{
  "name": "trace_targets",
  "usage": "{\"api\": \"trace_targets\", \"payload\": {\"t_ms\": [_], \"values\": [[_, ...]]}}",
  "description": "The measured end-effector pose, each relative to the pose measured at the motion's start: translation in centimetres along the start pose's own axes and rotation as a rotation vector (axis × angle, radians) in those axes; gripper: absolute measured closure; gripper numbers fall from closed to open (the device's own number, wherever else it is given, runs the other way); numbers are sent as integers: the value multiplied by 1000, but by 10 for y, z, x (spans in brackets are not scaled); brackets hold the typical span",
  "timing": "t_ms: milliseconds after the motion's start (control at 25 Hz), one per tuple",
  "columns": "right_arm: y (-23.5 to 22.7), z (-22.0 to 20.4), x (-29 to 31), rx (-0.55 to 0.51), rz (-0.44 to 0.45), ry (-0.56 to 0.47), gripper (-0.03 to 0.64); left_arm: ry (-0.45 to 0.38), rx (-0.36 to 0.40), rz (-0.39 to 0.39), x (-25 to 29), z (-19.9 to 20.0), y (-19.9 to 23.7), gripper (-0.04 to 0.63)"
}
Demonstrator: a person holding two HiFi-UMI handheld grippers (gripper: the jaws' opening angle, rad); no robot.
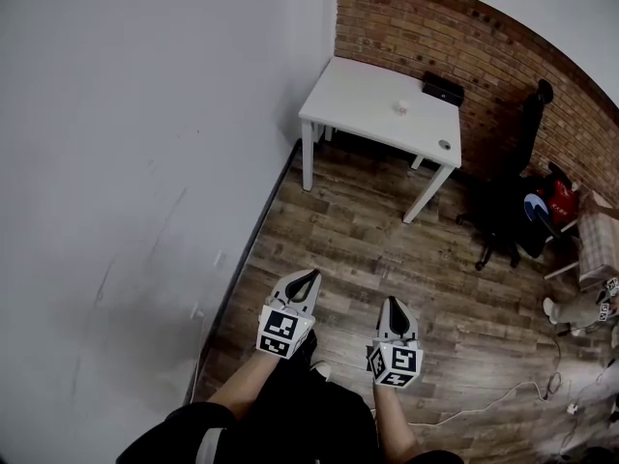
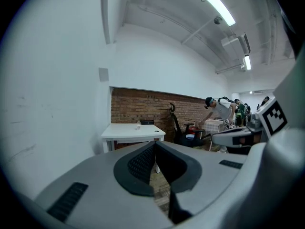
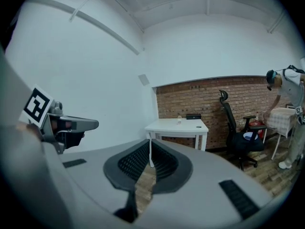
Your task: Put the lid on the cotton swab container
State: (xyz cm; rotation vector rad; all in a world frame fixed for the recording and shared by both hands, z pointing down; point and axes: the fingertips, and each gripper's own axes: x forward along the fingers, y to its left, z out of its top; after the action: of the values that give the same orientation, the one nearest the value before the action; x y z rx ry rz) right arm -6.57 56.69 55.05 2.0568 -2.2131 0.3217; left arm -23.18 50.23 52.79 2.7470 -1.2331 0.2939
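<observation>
Lower centre: left hand-held gripper (image 1: 309,277) and right hand-held gripper (image 1: 392,304), jaws together, empty. Approach the desk (image 1: 353,93), upper centre, before opening for the lid (image 1: 444,145).

The room is evenly bright. In my left gripper view a tube lamp (image 2: 213,3) glares white at 1 o'clock, and a second lamp (image 2: 247,62) burns at 3 o'clock. In my head view the wall (image 1: 126,162) reads flat grey. The table (image 1: 382,104) drops only a faint shadow on the floor (image 1: 387,249). Every view bulges like a fisheye; the brick wall (image 1: 435,37) bows at 1 o'clock. Both gripper views have black corners. My right gripper (image 3: 150,142), close to its lens, looks soft.
</observation>
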Motion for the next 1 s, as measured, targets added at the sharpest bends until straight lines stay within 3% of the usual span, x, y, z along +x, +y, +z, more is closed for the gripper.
{"api": "trace_targets", "payload": {"t_ms": [520, 1000], "values": [[-15, 20, 103, -9, -13, 22, 594, 34, -4, -23, 89, 9, 65, 580], [-32, 53, 193, -4, -48, 15, 594, 22, 15, -70, 171, 44, 116, 581]]}}
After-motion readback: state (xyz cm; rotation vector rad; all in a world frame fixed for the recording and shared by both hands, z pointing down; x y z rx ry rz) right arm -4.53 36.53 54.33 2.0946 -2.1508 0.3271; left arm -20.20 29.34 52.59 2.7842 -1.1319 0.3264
